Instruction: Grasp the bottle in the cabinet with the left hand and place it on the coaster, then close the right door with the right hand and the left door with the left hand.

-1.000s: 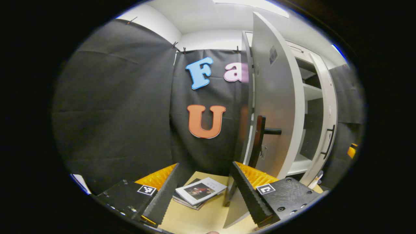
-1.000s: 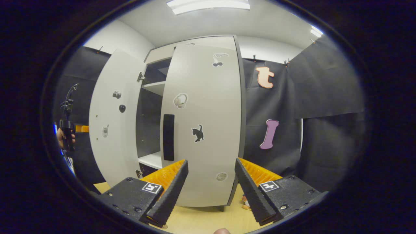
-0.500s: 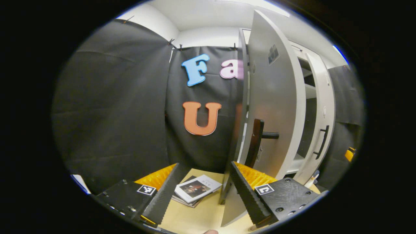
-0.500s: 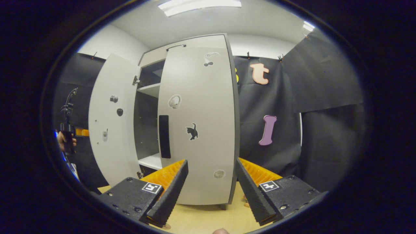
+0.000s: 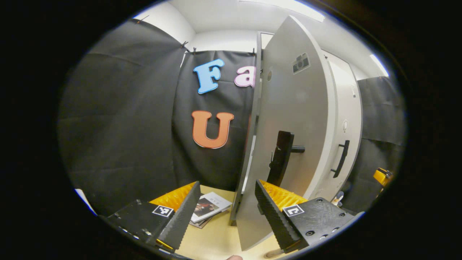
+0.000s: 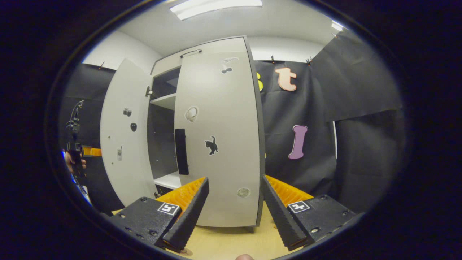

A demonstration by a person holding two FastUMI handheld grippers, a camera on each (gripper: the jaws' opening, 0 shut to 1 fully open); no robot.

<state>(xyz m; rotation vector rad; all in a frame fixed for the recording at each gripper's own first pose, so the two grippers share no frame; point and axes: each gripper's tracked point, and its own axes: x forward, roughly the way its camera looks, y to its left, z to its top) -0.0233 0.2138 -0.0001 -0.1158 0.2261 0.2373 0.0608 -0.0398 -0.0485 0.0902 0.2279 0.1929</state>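
Observation:
In the left gripper view my left gripper (image 5: 226,187) is open and holds nothing. Its right finger (image 5: 269,213) lies close in front of the grey left door (image 5: 292,108), which stands partly swung, its dark handle (image 5: 283,157) just above that finger. Beyond it is the right door (image 5: 344,119) with a black handle (image 5: 341,159). In the right gripper view my right gripper (image 6: 234,180) is open before the right door (image 6: 220,144), which looks almost closed. The left door (image 6: 121,144) is ajar, with shelves (image 6: 166,101) in the gap. A small pale thing (image 5: 337,198) stands low by the cabinet; I cannot tell what it is.
A stack of books (image 5: 209,207) lies on the pale wooden table (image 5: 216,238) left of the cabinet. A hand holds the left gripper (image 6: 75,151) at the far left of the right gripper view. Black cloth walls (image 5: 126,126) enclose the booth.
In the left gripper view the left door has swung further toward the cabinet and hides the shelves. In the right gripper view the gap between the doors has narrowed slightly.

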